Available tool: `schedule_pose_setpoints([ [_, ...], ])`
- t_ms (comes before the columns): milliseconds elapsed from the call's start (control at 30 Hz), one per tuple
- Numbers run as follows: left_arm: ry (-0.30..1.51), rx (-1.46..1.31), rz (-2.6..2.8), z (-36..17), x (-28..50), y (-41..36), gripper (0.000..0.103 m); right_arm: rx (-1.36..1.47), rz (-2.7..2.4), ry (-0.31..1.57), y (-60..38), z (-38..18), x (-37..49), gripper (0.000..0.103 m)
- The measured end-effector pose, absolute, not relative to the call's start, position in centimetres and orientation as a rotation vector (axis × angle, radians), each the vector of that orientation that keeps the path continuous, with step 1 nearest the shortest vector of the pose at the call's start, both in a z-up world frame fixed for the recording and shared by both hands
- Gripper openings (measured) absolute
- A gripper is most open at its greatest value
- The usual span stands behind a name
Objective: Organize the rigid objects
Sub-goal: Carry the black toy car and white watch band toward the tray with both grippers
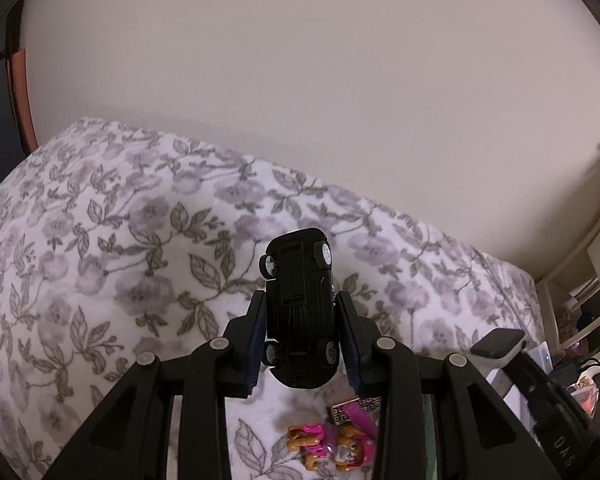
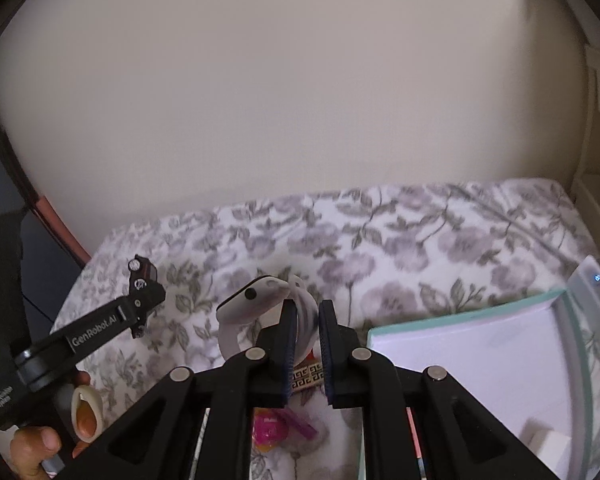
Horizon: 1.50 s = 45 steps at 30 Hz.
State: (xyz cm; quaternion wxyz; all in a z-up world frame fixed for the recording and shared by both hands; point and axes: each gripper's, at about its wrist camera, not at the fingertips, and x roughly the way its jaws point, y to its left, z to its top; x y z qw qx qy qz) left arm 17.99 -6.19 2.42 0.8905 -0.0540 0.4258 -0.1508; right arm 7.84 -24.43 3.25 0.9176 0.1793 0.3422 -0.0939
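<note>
Left wrist view. Item 1: left gripper (image 1: 302,334), jaws clamped on the flanks of a black toy car (image 1: 300,312). The car was held belly-up toward the lens, nose at 12 o'clock, 4 wheels showing, clear of the floral bedspread (image 1: 100,240); gripping across the narrow body probably kept it from twisting. Item 2: pink-and-tan toy pup figure (image 1: 332,446), lying on the bedspread at 6 o'clock from the car. Item 3: a small card with a Greek-key border (image 1: 350,406), just beside the pup at its 12 o'clock. Item 4: the smartwatch (image 1: 500,344), seen at 3 o'clock, carried by the other tool.

Right wrist view. Item 5: right gripper (image 2: 308,334), jaws pressed together on the pale strap of the smartwatch (image 2: 256,300); the watch face stood at 11 o'clock above the tips, off the bedspread. Pinching the thin band likely spared the screen. Item 6: a white tray with a mint-green rim (image 2: 464,314), at 3 o'clock, judged the likely destination for sorted pieces. Item 7: a person's hand (image 2: 40,446) at 8 o'clock, gripping the left tool's handle, the car visible at that tool's tip.
</note>
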Motion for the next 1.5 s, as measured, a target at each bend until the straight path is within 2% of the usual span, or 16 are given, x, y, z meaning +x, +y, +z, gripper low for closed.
schedule_pose_setpoints([
  [233, 0.855, -0.069, -0.348, 4.6, 15.9, -7.9, 0.035, 0.4, -0.282, 0.666, -27.1, 5.4, 5.1, 0.012],
  [600, 0.826, 0.066, -0.493, 7.5, 9.8, -16.3, 0.035, 0.454, -0.465, 0.631, -33.4, 8.2, -1.4, 0.012],
  [900, 0.89, 0.121, -0.557, 5.3, 6.4, -22.1, 0.035, 0.492, -0.582, 0.643, -37.6, 8.6, -5.0, 0.012],
  [1167, 0.956, 0.161, -0.595, 0.7, 6.4, -24.1, 0.035, 0.491, -0.603, 0.805, -39.1, 3.5, -3.5, 0.012],
  [1500, 0.996, 0.172, -0.617, -2.3, 7.2, -25.3, 0.036, 0.533, -0.596, 0.923, -40.2, -1.4, -2.2, 0.012],
])
